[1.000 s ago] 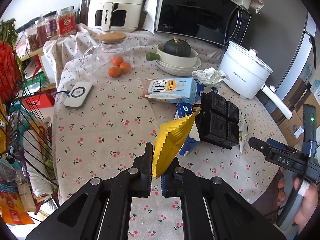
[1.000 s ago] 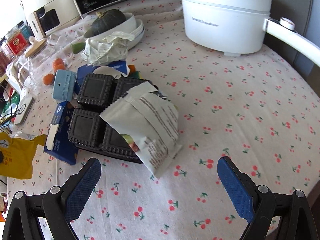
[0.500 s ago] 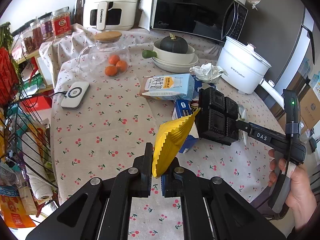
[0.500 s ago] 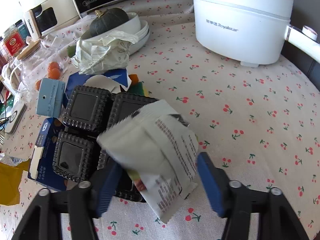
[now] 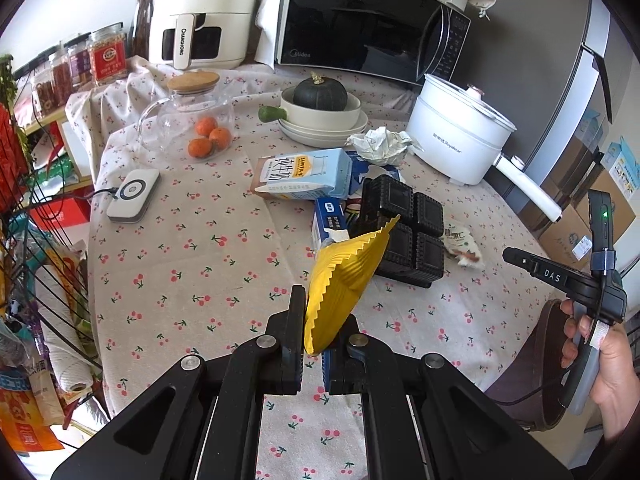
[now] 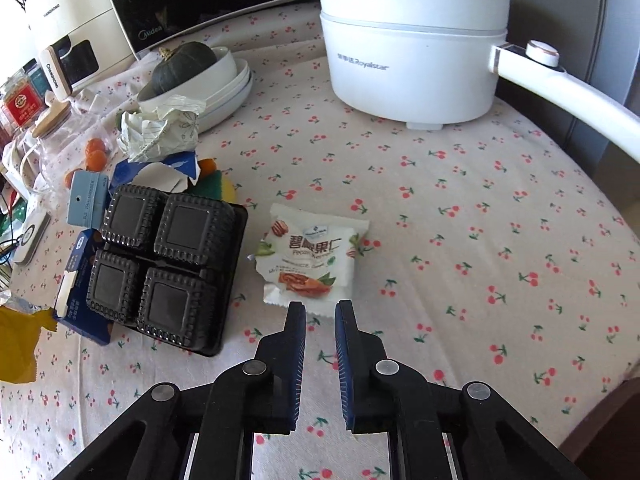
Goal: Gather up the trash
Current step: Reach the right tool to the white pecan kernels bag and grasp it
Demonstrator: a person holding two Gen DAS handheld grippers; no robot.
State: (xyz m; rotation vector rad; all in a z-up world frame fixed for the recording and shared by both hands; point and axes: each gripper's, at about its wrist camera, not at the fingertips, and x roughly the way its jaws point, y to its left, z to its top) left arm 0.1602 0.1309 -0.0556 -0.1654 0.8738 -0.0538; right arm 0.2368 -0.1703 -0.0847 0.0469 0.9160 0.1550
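Note:
My left gripper [image 5: 316, 308] is shut on a yellow crinkle-edged wrapper [image 5: 344, 280], held above the cherry-print tablecloth. My right gripper [image 6: 320, 308] is shut with nothing between its pads. Just past its tips a white nut snack packet [image 6: 312, 260] lies flat on the cloth, printed side up, beside a black four-cell plastic tray [image 6: 168, 268]. That tray rests partly on a blue box [image 6: 78, 280]. More trash sits behind: a crumpled paper ball [image 6: 160, 128], torn blue-and-white packaging [image 6: 160, 168] and a light-blue milk carton [image 5: 304, 176].
A white electric pot [image 6: 412, 52] with a long handle stands at the back right. Stacked bowls holding a dark squash [image 6: 192, 68], a glass jar with oranges [image 5: 192, 120], a white charger pad [image 5: 134, 194], a microwave [image 5: 360, 20] and an air fryer [image 5: 200, 12] are behind.
The right gripper went from wide open to shut while moving in on the snack packet. The packet flipped off the black tray and now lies flat, printed side up, unheld. Left gripper unchanged.

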